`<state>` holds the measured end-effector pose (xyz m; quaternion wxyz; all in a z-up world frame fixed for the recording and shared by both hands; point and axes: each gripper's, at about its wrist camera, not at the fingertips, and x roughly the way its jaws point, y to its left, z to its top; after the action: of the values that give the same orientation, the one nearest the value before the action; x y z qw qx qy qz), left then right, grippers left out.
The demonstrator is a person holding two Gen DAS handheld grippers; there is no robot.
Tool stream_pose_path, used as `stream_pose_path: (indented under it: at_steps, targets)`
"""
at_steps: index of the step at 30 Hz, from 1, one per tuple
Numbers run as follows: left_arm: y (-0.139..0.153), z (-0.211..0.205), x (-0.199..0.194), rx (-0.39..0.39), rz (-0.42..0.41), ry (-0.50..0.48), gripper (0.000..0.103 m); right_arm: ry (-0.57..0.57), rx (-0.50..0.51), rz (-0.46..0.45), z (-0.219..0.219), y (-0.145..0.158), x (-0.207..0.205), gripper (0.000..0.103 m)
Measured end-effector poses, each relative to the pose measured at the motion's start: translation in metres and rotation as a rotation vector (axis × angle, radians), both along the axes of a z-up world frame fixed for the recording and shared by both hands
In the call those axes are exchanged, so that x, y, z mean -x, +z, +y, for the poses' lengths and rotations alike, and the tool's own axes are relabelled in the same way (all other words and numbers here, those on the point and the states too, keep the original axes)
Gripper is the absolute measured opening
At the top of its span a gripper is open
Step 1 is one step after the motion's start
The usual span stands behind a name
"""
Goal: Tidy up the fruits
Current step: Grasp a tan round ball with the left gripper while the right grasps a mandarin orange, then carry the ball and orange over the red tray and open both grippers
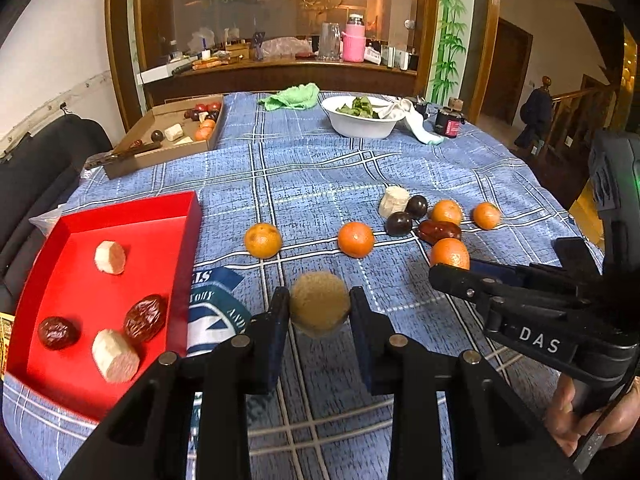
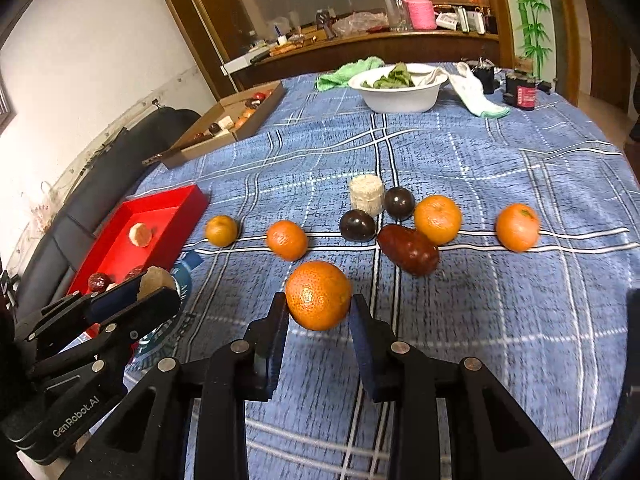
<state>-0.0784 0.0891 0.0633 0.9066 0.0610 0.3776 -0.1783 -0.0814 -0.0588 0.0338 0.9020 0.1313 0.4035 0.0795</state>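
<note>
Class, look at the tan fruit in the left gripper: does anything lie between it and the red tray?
Nothing visible does. The tan fruit sits between the left gripper jaws, and only bare tablecloth separates it from the red tray to its left. The loose oranges lie farther out, off that path.

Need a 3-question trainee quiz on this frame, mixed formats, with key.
1. True or false: the left gripper holds an orange.
2. The right gripper is closed on: A) date B) orange C) plum.
3. Fill in: the red tray holds two banana pieces and two ____.

Key: 1 false, it grips a tan fuzzy ball. 2 B. 3 dates.
</note>
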Motion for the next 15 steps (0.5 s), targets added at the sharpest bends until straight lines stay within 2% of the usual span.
stream_pose_path:
  at_steps: [8,15]
  targets:
    - [0.010,0.018,0.021,0.005,-0.041,0.040,0.029,0.008,0.011,-0.037,0.011,0.014,0.027,0.034]
    - [0.014,0.045,0.025,0.036,-0.049,0.091,0.029,0.043,0.038,-0.057,0.035,0.025,0.035,0.034]
